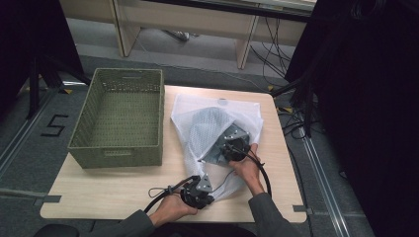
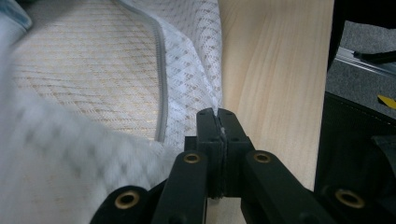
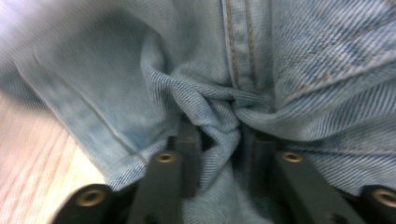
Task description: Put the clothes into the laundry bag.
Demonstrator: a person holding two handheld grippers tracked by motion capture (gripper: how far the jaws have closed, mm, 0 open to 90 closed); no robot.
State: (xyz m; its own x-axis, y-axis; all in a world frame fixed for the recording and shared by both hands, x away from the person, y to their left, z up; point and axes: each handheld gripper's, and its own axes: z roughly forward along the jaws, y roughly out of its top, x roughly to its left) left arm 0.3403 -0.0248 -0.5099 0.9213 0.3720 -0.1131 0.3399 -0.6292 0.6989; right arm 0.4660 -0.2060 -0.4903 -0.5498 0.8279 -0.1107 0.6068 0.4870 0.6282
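A white mesh laundry bag (image 1: 197, 106) lies on the right half of the wooden table (image 1: 113, 190), and blue jeans (image 1: 210, 129) show through its mesh. My left gripper (image 1: 207, 195) sits at the bag's near corner, shut on the edge of the mesh. In the left gripper view its jaws (image 2: 217, 115) meet on the mesh bag (image 2: 187, 79), close to the grey zip. My right gripper (image 1: 226, 148) reaches into the bag's mouth. In the right gripper view a bunched fold of the jeans (image 3: 303, 70) is pinched between the jaws of my right gripper (image 3: 220, 135).
A green woven basket (image 1: 79, 136) stands on the left side of the table, close to the bag. The table's right edge (image 2: 322, 70) runs just beyond the bag. Dark stands and cables crowd the floor on the right.
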